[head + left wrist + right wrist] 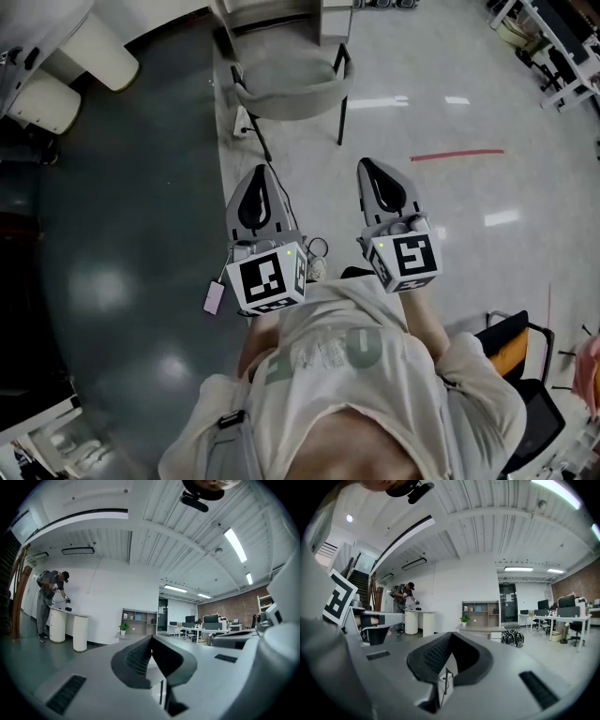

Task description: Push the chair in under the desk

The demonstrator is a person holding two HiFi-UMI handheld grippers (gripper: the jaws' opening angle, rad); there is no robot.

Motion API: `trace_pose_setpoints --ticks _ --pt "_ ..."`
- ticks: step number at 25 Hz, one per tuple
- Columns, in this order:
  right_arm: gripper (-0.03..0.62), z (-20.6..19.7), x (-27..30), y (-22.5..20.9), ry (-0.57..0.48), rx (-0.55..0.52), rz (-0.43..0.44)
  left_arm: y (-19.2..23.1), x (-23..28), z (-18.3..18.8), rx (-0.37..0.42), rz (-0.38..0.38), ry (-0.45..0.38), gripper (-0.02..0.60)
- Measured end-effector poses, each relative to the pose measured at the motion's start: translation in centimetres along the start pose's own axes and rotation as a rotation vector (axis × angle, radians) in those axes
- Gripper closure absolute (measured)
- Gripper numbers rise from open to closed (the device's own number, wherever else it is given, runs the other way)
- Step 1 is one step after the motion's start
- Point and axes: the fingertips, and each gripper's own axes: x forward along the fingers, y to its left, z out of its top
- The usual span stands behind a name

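Approach step. The left gripper (260,178) and right gripper (370,171), both fully closed and empty, point level toward the chair (291,97), which stands near them at the desk (267,14) edge. Next, the tips likely need to meet the backrest together.

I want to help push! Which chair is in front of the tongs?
The grey chair with the curved back; the orange-cushioned chair is off to the right.

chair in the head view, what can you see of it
The chair is pale grey, with a curved wraparound backrest, a flat seat and thin black legs that look metal. It stands upright on the glossy pale floor, backrest toward the person. The left gripper and right gripper, both shut, are short of it.
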Motion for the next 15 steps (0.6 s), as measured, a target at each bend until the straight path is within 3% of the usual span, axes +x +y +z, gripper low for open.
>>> trace_pose_setpoints --ticks 7,15 --pt "0.577 -0.7 3.3 -0.3 0.035 -0.030 -0.006 2.7 2.9 -1.5 -0.004 -0.029 0.035 0.566" --pt "0.576 -2.5 9.5 -5.6 0.040 -0.021 0.018 0.8 10.5 -3.3 0.041 -0.054 0.058 0.566"
